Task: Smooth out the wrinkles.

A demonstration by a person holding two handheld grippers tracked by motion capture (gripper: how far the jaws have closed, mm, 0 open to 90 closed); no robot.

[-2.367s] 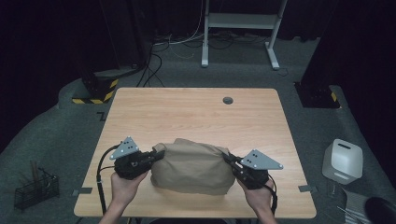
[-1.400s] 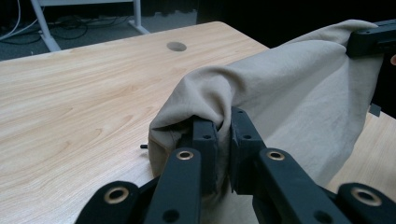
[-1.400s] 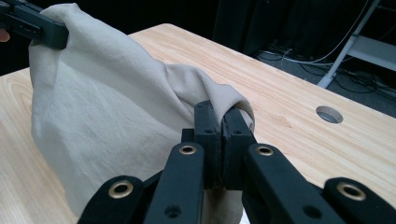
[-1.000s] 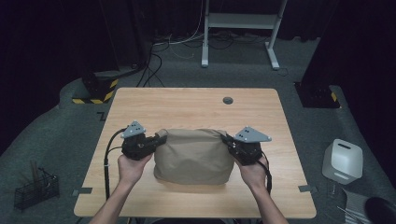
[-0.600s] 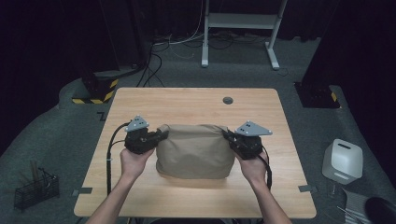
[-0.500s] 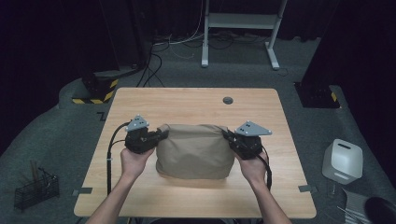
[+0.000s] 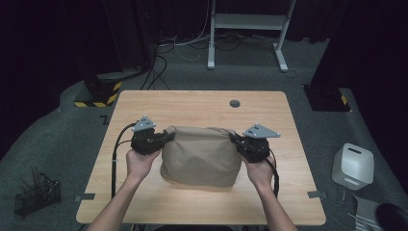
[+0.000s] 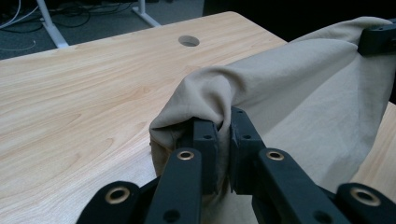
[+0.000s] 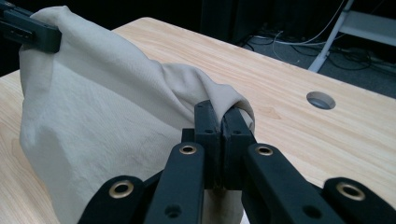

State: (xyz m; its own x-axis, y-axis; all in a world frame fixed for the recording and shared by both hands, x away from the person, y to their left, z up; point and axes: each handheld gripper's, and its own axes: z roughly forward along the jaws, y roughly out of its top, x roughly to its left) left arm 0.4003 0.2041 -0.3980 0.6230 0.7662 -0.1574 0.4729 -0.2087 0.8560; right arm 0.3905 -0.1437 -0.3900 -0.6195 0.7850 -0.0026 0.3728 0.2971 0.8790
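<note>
A beige cloth (image 7: 201,155) hangs between my two grippers over the middle of the wooden table (image 7: 202,103), its lower edge resting on the top. My left gripper (image 7: 166,136) is shut on the cloth's upper left corner; in the left gripper view the cloth (image 8: 280,88) bunches over that gripper (image 8: 223,125). My right gripper (image 7: 235,138) is shut on the upper right corner, and the right gripper view has the cloth (image 9: 102,112) draping away from it (image 9: 221,112). The top edge is stretched fairly taut between them.
A round cable hole (image 7: 234,103) sits near the table's far edge. A white box (image 7: 353,166) stands on the floor at the right, a wire basket (image 7: 36,195) at the left. A white frame (image 7: 248,21) and cables lie beyond the table.
Both grippers have carried the cloth up and away from the near edge, so it went from a low heap to a hanging sheet. Over the last half second nothing visibly shifted.
</note>
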